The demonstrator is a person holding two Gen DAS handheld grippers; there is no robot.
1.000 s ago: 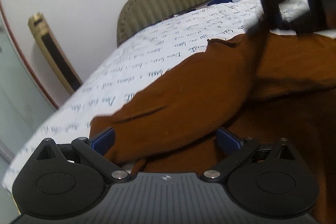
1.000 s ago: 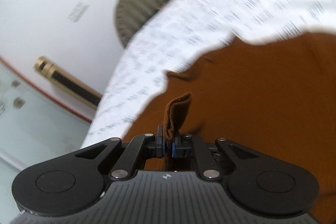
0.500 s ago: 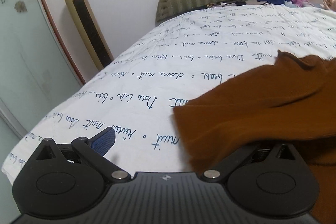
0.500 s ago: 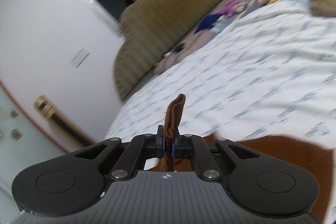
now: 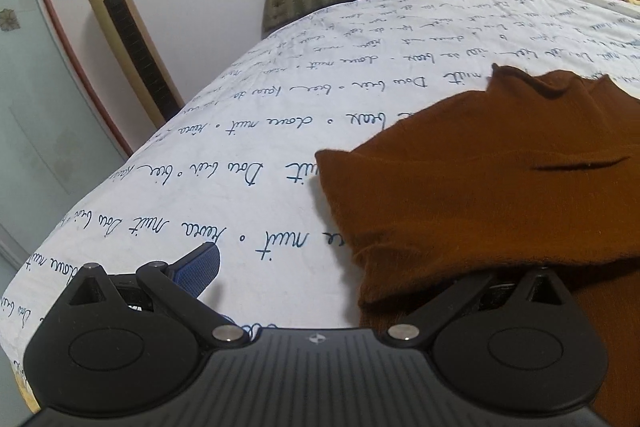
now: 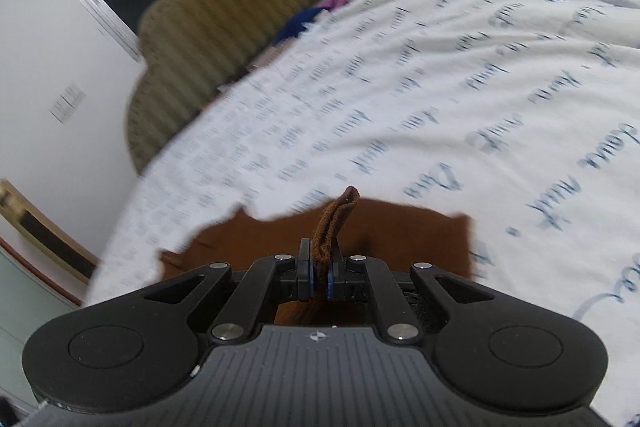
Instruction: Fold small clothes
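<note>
the brown garment (image 5: 480, 195) lies on the printed bedsheet (image 5: 248, 131). right gripper (image 6: 319, 277) pinches a thin fold of its edge; a hard pull could slip it out. left gripper (image 5: 320, 279) stands spread, one finger (image 5: 198, 269) bare, the other apparently under cloth, which could snag and spoil the fold.

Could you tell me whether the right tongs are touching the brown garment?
Touching. In the right wrist view, the right tongs are shut on a folded edge of the brown garment, with both blue pads pressed against the cloth, which sticks up between them.
</note>
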